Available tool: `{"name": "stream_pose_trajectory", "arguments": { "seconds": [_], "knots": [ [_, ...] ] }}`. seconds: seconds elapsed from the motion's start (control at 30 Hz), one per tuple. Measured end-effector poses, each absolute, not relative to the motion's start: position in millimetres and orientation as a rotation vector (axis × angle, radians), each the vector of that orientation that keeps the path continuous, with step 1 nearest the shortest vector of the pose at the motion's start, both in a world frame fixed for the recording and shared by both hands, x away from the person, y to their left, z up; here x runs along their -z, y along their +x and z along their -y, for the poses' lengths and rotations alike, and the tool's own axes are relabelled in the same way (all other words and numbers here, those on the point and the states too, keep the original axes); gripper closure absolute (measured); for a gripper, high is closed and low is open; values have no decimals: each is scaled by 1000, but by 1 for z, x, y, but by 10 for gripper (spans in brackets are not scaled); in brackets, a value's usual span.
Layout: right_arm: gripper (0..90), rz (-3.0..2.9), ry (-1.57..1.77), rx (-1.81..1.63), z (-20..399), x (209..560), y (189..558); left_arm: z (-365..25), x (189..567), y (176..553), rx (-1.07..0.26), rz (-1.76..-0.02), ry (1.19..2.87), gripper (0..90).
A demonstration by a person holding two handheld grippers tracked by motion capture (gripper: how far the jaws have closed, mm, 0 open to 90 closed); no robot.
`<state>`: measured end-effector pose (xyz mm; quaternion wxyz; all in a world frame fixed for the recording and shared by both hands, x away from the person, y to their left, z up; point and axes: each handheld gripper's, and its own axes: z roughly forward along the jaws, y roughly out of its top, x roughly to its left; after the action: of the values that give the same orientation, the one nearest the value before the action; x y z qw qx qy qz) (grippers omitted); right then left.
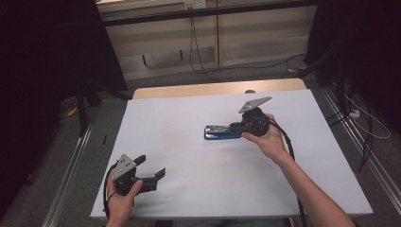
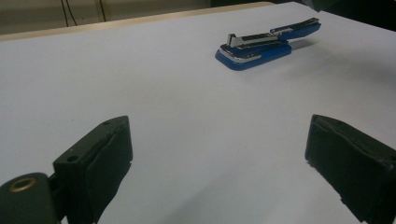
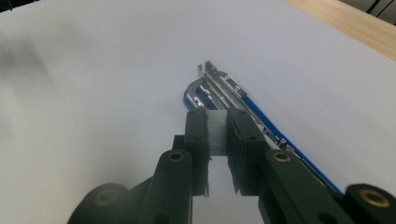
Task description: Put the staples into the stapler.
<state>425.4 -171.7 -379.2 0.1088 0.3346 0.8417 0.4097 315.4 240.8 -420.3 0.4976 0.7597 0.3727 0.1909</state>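
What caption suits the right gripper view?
Right gripper pinching a strip of staples above an open blue stapler.

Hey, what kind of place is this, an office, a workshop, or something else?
Probably a lab or recording room rather than an office. A table under a plain white sheet stands between dark curtains, cables hang down the back wall, and metal rails run along the carpet. A blue stapler lies on the table.

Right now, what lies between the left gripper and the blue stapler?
Nothing: bare white table runs from the left gripper to the stapler, seen in the left gripper view.
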Motion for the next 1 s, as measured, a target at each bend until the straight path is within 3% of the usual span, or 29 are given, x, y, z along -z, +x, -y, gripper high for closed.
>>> {"name": "stream_pose_trajectory", "arguments": {
  "seconds": [1.0],
  "knots": [
    [791,-2476,978,-1169,154,374,456,-243,420,315,-463,-904,1835,75]
  ]
}}
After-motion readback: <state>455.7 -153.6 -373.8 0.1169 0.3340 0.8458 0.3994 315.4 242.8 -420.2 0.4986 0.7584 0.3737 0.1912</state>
